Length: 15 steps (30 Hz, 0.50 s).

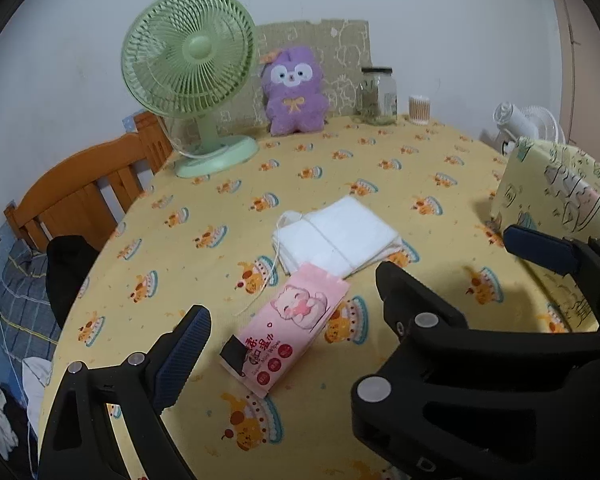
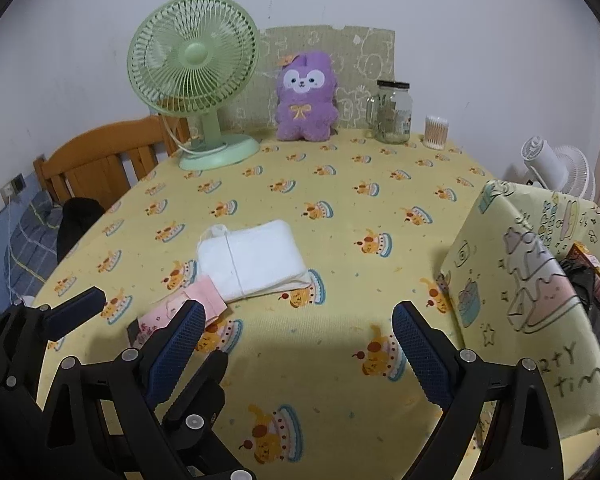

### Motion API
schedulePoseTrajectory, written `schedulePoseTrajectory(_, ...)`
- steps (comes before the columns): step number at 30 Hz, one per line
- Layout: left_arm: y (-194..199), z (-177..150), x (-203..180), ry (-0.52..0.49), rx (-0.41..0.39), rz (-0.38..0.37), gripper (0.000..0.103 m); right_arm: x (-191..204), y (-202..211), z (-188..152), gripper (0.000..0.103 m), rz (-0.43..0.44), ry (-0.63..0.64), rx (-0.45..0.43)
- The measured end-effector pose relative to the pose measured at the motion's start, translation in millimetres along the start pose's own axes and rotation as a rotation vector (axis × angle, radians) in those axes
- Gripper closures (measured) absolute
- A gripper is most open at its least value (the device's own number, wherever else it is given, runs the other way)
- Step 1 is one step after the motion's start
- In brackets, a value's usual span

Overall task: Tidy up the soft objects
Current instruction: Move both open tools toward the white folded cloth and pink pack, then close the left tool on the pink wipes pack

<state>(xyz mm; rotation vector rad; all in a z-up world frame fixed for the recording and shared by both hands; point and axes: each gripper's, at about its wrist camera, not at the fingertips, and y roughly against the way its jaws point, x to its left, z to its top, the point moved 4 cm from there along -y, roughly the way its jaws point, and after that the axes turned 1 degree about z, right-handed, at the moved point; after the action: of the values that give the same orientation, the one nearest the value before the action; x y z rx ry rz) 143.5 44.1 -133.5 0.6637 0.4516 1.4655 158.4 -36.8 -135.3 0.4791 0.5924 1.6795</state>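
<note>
The left tongs (image 1: 288, 344) are held released above the desk (image 1: 380, 168), nothing gripped, with the pink wipes pack (image 1: 296, 320) lying flat between the spread fingers. The right tongs (image 2: 300, 352) are likewise spread wide and empty over bare cloth. Just beyond the pack, touching its far end, a folded white cloth (image 2: 252, 260) is laid flat mid-desk. A yellow bag (image 2: 532, 300) is stood at the right edge. A purple plush (image 2: 306, 98) is propped upright at the back, between a green fan (image 2: 194, 68) and a jar (image 2: 394, 112).
</note>
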Motion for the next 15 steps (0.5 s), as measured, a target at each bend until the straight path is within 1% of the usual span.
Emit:
schedulePoseTrajectory(3, -7.3, -2.5, 1.6, -0.014, 0.033, -0.029, 0.007, 2.1, -6.9, -1.1, 0.007, -0.005, 0.008, 0.019)
schedulePoseTrajectory(12, -30.7, -9.9, 3.0, -0.038, 0.131, -0.08, 0.007, 4.9, -26.2, -7.3, 0.007, -0.032, 0.023, 0.075)
schedulePoseTrajectory(15, -32.5, -8.7, 4.2, -0.036, 0.132, -0.089, 0.007, 5.5, -28.9, -7.5, 0.007, -0.029, 0.018, 0.081)
